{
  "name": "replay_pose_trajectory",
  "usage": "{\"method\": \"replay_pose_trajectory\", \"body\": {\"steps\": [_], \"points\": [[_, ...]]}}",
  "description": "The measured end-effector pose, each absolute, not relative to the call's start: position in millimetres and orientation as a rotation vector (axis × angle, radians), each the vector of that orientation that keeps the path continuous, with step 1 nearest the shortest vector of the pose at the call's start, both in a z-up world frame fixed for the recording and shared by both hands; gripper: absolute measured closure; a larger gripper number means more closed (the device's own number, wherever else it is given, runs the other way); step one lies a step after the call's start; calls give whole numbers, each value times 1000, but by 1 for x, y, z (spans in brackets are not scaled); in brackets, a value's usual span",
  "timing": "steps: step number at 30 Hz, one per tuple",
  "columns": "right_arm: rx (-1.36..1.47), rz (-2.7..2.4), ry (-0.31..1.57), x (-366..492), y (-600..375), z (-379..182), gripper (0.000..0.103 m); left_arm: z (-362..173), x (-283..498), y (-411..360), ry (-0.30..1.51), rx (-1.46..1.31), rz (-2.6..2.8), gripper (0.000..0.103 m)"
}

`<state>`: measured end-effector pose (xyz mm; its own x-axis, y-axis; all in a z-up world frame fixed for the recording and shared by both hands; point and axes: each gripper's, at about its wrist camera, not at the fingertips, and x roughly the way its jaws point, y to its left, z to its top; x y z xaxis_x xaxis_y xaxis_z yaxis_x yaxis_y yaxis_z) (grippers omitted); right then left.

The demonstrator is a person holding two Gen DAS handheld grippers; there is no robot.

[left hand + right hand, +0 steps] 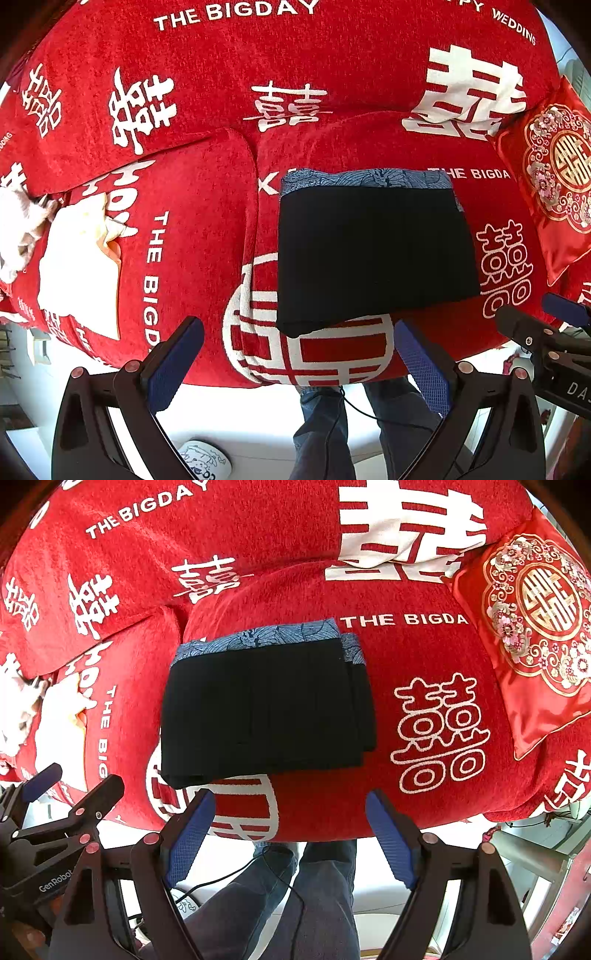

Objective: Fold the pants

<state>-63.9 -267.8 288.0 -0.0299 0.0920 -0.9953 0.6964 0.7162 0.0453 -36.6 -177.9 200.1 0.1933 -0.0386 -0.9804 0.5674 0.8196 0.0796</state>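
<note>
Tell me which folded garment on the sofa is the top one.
The black pants lie on top; the blue patterned garment sits beneath, showing only along the far edge and right side. Both grippers are open, clear of it.

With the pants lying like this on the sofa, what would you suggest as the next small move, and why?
Probably just draw both grippers back and leave it. The black pants already lie as a compact folded rectangle on the red sofa cover, edges roughly squared, atop a blue patterned cloth. The left gripper and right gripper are both open, holding nothing, short of the near edge.
</note>
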Motion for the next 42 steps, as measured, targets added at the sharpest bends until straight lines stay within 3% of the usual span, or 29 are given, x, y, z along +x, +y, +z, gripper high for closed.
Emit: {"method": "replay_pose_trajectory", "body": {"steps": [42], "points": [[668, -550, 1549, -62, -268, 287, 17, 203, -33, -179, 1297, 481, -481, 0]]}}
